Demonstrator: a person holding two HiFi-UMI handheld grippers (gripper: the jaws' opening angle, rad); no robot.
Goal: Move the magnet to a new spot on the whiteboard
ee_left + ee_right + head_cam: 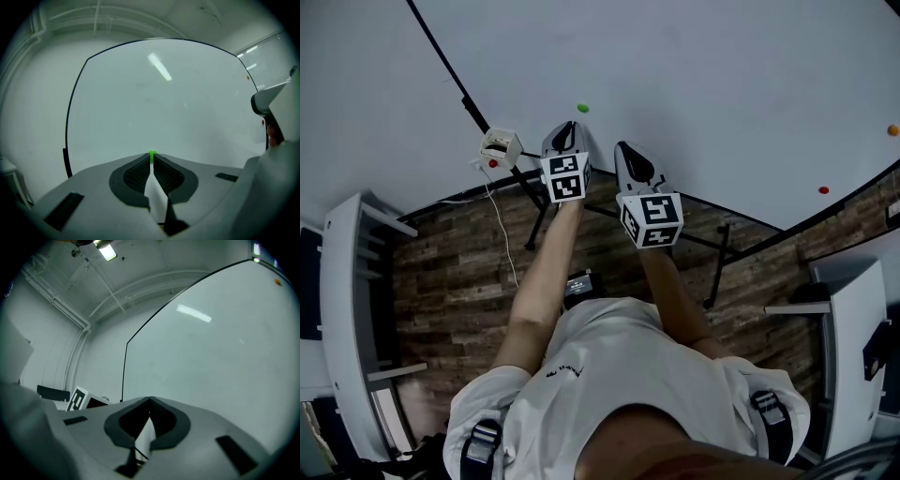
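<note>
Closest to the lens, the left tool [151,161] has its jaws pressed on the small green magnet [151,155], which sits on the whiteboard [164,103] toward its left side. The right tool [150,401] is just beside the left one, jaws together with nothing between them. A red magnet [823,190] and an orange magnet [892,130] are well apart, at the right.

Saw a brown plank floor [450,281] below, with a left shelf [347,309] and a right shelf [853,347], both white. Noted a small white box [500,145] with a red spot, thin cable [502,234] trailing down. Spotted a red dot [823,190] and an orange dot [892,130] far right. Made out ceiling pipes [131,289] and a lit lamp [107,250].
</note>
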